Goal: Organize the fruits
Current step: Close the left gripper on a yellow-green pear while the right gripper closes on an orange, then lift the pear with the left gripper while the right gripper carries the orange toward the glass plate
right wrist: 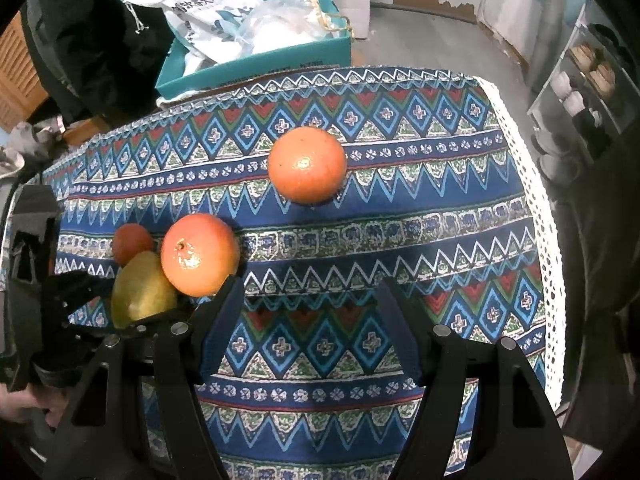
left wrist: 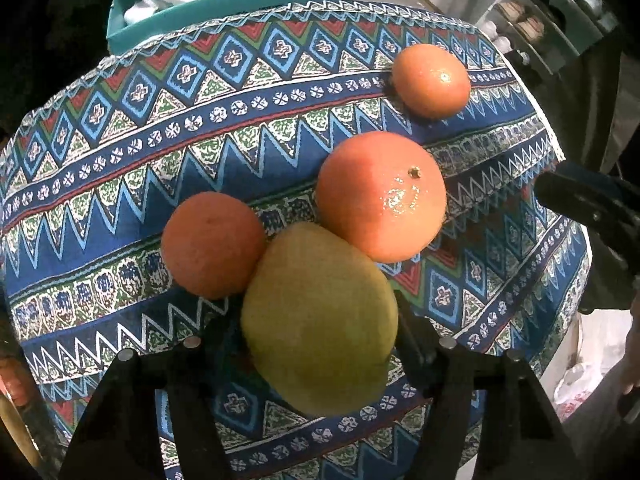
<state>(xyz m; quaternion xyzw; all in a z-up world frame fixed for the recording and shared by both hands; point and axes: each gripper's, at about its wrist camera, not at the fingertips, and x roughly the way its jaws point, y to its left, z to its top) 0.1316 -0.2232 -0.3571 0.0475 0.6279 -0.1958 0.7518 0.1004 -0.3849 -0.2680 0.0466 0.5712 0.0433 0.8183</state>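
Observation:
My left gripper (left wrist: 316,328) is shut on a yellow-green mango (left wrist: 320,320), held against the patterned tablecloth (left wrist: 120,184). A small orange (left wrist: 212,245) touches the mango on its left and a large orange (left wrist: 380,196) touches it at the upper right. Another orange (left wrist: 431,80) lies apart, farther back right. My right gripper (right wrist: 308,304) is open and empty over the cloth (right wrist: 400,220). In the right wrist view, the large orange (right wrist: 200,261), the mango (right wrist: 142,290), the small orange (right wrist: 131,242) and the left gripper (right wrist: 132,300) are at its left, and the lone orange (right wrist: 307,165) is ahead.
A teal box (right wrist: 256,64) with plastic bags stands behind the table. A shelf unit (right wrist: 580,92) with jars is at the right. The cloth's white lace edge (right wrist: 540,200) marks the table's right side. The right gripper's body (left wrist: 592,216) shows at the right in the left wrist view.

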